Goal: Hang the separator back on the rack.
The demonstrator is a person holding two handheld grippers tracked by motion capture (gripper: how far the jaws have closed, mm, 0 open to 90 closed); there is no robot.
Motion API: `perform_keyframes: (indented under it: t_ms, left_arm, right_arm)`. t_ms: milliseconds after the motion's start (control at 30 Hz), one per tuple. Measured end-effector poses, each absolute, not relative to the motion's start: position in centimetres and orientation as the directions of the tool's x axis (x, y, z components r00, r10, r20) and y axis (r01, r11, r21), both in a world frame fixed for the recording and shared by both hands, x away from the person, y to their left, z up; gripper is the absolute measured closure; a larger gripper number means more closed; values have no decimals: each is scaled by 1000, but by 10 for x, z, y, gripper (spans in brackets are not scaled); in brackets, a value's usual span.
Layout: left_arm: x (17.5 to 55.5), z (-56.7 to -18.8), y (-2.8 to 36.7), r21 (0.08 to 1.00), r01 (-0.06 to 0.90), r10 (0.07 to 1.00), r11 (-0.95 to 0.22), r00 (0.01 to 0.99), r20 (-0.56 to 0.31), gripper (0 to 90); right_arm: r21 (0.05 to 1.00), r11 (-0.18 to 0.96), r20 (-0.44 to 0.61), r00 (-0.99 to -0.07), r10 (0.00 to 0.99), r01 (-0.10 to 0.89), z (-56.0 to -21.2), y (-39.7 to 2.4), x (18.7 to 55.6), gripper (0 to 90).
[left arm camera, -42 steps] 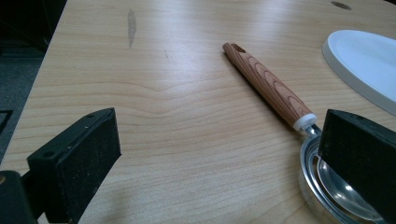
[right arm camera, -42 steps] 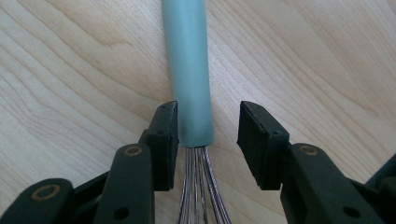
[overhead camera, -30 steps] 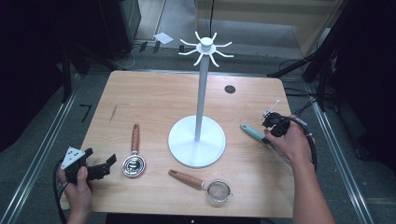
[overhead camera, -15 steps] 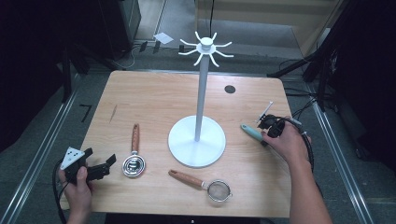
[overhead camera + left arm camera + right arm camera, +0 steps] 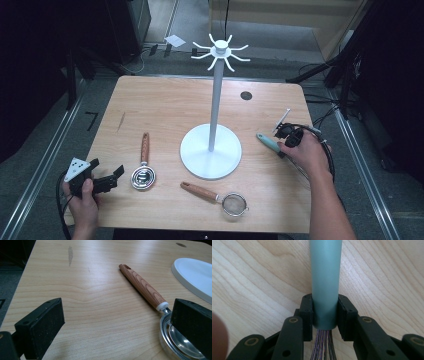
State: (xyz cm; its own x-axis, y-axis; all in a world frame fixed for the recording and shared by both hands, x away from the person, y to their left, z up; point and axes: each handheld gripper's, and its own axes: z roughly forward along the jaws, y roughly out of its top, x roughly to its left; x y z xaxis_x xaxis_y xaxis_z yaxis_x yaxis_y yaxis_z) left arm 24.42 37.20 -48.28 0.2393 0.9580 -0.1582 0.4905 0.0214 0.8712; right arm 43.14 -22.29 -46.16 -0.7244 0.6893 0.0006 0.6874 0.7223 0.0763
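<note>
Right gripper view looks straight down a smooth, matte teal handle [image 5: 326, 282], a plain round cylinder, clamped between the two black pads of the right gripper [image 5: 325, 315]; the jaws have just been closing and now press flat against both sides of the handle near its end. Thin, shiny wires [image 5: 323, 345] fan out of that end toward the camera, so the thing is a whisk. Under it lies pale wood with long wavy grain.

From the high view, the whisk [image 5: 269, 143] lies near the right edge of the bench [image 5: 165, 107], its teal handle pointing toward the white stand, with the right gripper [image 5: 289, 138] and the person's hand over its wire end. The stand [image 5: 216, 90] has a flat round base, a slim straight pole and a crown of curved hooks, all white, and sits about mid-bench.

Near the front edge lies a small mesh strainer [image 5: 234, 203] with a reddish wooden handle. Toward the front left corner rests a round steel measuring scoop [image 5: 143, 177] with a striped wooden handle [image 5: 142, 286].

The left gripper [image 5: 102, 180] is low over the front left corner, jaws wide apart and gripping nothing; in the left gripper view one rubbery black pad overlaps the scoop's polished bowl [image 5: 175, 337], while the other stands over bare wood.
</note>
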Motion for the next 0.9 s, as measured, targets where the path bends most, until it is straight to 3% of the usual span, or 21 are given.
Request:
perform_keyframes:
  t_ms: [433, 700, 900]
  left_arm:
    - [243, -483, 372, 869, 494, 958, 21, 239, -160, 0]
    - [244, -483, 372, 869, 494, 958, 24, 236, -160, 0]
    - [244, -483, 371, 866, 500, 959, 17, 237, -155, 0]
  right_arm:
    - [203, 688, -28, -698, 715, 697, -439, -224, 420, 708]
    - [403, 598, 17, -659, 752, 693, -418, -235, 406, 709]
    - [481, 563, 32, -655, 755, 673, -408, -237, 399, 709]
